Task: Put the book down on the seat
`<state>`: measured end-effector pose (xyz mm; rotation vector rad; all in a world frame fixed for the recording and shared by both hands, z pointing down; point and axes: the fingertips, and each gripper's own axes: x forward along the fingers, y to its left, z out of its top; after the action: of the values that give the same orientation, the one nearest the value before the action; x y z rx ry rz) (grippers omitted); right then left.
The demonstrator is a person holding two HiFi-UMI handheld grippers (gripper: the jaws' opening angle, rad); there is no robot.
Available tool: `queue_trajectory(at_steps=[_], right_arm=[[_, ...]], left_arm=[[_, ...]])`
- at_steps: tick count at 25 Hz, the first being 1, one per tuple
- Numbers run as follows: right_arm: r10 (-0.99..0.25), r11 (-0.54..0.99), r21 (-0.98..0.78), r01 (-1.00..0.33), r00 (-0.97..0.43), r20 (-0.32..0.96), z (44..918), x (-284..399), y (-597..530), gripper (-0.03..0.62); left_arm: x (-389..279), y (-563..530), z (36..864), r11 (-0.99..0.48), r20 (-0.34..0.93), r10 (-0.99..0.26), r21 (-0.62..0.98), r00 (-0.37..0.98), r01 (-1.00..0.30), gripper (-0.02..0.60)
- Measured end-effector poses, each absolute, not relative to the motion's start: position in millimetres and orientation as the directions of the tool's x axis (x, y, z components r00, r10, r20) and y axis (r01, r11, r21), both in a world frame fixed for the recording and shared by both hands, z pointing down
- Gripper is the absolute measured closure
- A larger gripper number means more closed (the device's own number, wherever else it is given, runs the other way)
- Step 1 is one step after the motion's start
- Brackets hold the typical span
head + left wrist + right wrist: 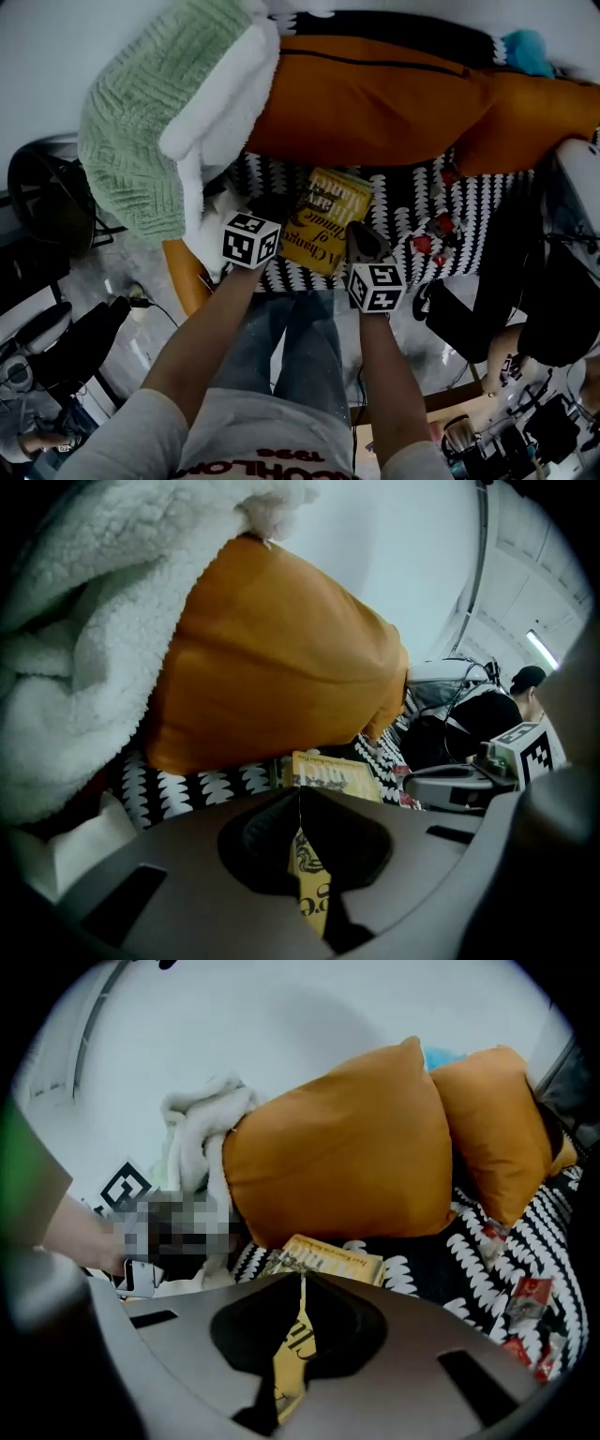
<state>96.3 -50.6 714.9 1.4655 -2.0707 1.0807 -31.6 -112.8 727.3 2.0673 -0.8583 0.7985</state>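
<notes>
Head view: book [330, 220] points lengthwise toward orange cushion [375, 103].

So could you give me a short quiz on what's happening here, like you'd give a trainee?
1. True or false: the left hand-held gripper and the right hand-held gripper are both shut on the yellow book.
2. What sits at the back of the seat, beyond the book? A. orange cushions B. a laptop C. a potted plant
3. Fill in: the seat's cover is patterned black and ____.

Key: 1 true; 2 A; 3 white.
</notes>
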Motion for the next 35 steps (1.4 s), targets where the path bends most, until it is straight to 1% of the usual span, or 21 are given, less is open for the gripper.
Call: queue_trajectory(at_steps=[4, 9, 13, 19, 26, 30, 35], right_arm=[[-0.666, 0.172, -0.346, -0.922, -0.368, 0.649, 681, 101, -56, 0.557], [-0.695, 0.224, -0.309, -0.924, -0.374, 0.615, 636, 101, -56, 0.557], [-0.719, 0.236, -0.295, -0.926, -0.371, 0.588, 602, 100, -55, 0.559], [-0.758, 0.241, -0.269, -0.933, -0.354, 0.549, 545, 97, -47, 0.559], [-0.809, 0.217, -0.246, -0.945, -0.315, 0.497, 481, 96, -36, 0.559], [-0.839, 0.217, -0.239, -0.947, -0.305, 0.45, 447, 99, -32, 0.559], [-0.845, 0.23, -0.229, -0.946, -0.311, 0.435, 415, 97, -14, 0.559]], left_arm=[[-29, -110, 701, -0.529, 0.735, -0.319, 0.386, 0.598, -0.756, 0.565], [-23, -99, 662, -0.631, 0.717, -0.321, 0.325, 0.619, -0.704, 0.565], [-24, -97, 627, -0.639, 0.677, -0.351, 0.331, 0.647, -0.694, 0.566], [-15, -90, 569, -0.697, 0.613, -0.372, 0.311, 0.697, -0.646, 0.566], [-25, -85, 509, -0.706, 0.549, -0.458, 0.253, 0.699, -0.661, 0.566], [-28, -80, 479, -0.708, 0.497, -0.494, 0.247, 0.714, -0.662, 0.566], [-34, -66, 441, -0.71, 0.44, -0.524, 0.247, 0.729, -0.659, 0.566]])
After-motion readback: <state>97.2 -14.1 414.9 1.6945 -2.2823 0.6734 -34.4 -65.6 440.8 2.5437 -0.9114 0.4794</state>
